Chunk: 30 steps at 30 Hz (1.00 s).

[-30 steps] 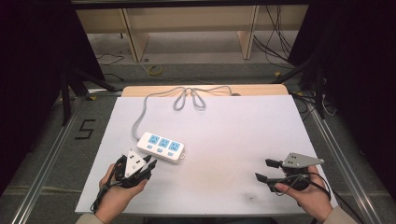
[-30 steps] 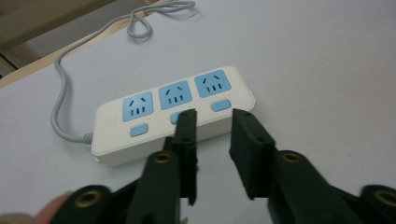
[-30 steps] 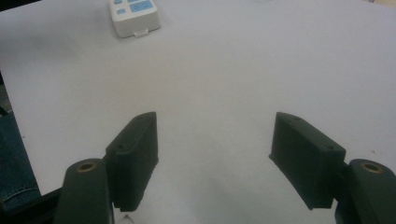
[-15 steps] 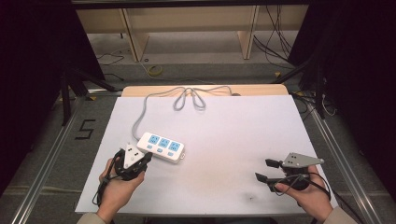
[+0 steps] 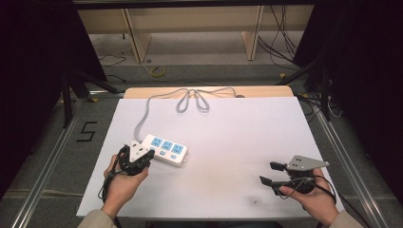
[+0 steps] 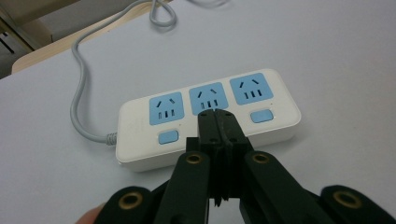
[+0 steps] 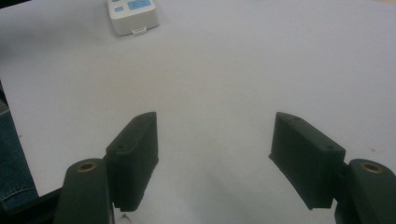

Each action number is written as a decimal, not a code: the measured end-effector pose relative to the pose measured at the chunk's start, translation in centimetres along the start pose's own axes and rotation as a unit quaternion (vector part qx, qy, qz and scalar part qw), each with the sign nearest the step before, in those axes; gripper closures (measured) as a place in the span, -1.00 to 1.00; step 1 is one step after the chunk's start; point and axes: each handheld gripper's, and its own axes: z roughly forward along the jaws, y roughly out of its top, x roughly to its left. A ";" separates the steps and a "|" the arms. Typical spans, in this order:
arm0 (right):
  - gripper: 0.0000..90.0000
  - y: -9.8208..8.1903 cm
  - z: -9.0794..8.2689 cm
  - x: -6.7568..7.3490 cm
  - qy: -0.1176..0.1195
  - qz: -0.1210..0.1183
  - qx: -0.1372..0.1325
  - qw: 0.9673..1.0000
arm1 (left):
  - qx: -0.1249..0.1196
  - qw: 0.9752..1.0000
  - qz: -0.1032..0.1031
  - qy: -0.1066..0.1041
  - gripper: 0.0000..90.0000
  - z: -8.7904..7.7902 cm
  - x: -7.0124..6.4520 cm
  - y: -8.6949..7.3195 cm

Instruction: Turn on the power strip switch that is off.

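white table top (image 5: 237,142), grey floor (image 5: 85,156) marked "5", wooden shelving (image 5: 190,28) behind, dark curtains (image 5: 28,71) either side

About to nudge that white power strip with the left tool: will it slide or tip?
The power strip lies flat and low, so it would likely slide, not tip. Its grey cable may drag and swing it. The shut left tool gives narrow contact.

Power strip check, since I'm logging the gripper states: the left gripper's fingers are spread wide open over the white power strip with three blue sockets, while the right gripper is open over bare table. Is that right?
Not quite. The left gripper is shut, its fingers pressed together with nothing between them, tips over the power strip at its middle socket; the left gripper view shows it. The right gripper is indeed open over bare table.
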 end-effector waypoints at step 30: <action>-0.28 0.0 -0.1 0.0 -0.001 -0.001 0.000 1.000 | 0.041 0.999 0.001 0.015 0.99 2.4 0.8 1.0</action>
